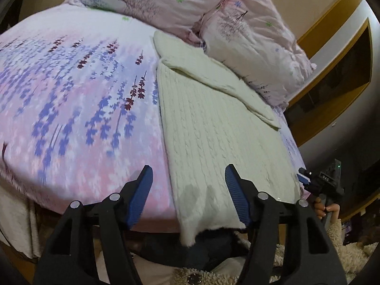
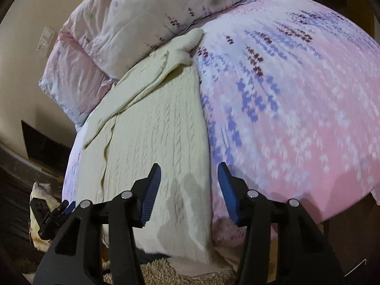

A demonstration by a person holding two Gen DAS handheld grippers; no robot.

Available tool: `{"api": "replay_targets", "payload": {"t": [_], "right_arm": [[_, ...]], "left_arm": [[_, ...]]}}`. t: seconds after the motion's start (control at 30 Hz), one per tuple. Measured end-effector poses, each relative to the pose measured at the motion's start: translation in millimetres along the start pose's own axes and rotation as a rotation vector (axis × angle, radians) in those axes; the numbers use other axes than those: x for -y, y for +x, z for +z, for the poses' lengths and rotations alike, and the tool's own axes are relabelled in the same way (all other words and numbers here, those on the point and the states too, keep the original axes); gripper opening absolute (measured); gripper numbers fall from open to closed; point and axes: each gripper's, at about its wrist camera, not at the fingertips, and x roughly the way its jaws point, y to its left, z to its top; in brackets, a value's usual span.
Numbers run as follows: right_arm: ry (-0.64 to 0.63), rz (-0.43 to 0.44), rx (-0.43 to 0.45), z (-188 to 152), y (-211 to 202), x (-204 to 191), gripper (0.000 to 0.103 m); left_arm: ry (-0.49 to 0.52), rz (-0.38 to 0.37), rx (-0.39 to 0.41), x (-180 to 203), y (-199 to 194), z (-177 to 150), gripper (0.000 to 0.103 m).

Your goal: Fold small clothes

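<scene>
Left tool (image 1: 187, 185) released above cream sweater (image 1: 213, 130), right tool (image 2: 188, 182) released, wall switch (image 2: 45, 40) only in right view

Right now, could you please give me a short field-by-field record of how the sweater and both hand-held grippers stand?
garment: cream cable-knit sweater, lying flat on the bed, sleeve folded across its body
hem: overhangs the near bed edge
surface: floral bedsheet
behind: two pink pillows at the sweater's far end
left hand-held gripper: open, nothing held, above the hem
right hand-held gripper: open, nothing held, above the sweater's edge
floor: shaggy beige rug
</scene>
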Motion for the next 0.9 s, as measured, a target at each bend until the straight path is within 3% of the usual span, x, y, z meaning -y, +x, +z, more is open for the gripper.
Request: {"api": "replay_targets", "payload": {"t": [0.17,0.3,0.5,0.57,0.6,0.67,0.9], "right_arm": [[-0.017,0.098,-0.076,-16,3,-2,0.042],[-0.028,0.190,-0.145,-27,8,-7,0.028],[-0.061,0.184,-0.167,-33,9,-13,0.026],[-0.081,0.178,-0.172,-35,9,-16,0.015],[-0.090,0.175,-0.166,-35,8,-17,0.010],[-0.116,0.165,-0.135,-33,6,-24,0.009],[-0.245,0.134,0.075,-13,-21,-57,0.009]], "left_arm": [[-0.041,-0.079,-0.019,4,-6,-21,0.060],[-0.068,-0.100,-0.054,6,-1,-32,0.055],[-0.113,-0.104,-0.129,2,16,-41,0.040],[-0.132,-0.115,-0.142,-1,19,-43,0.030],[-0.137,-0.121,-0.151,-1,21,-42,0.020],[-0.118,-0.134,-0.166,4,23,-40,0.008],[0.002,-0.113,-0.075,26,7,-16,0.005]]}}
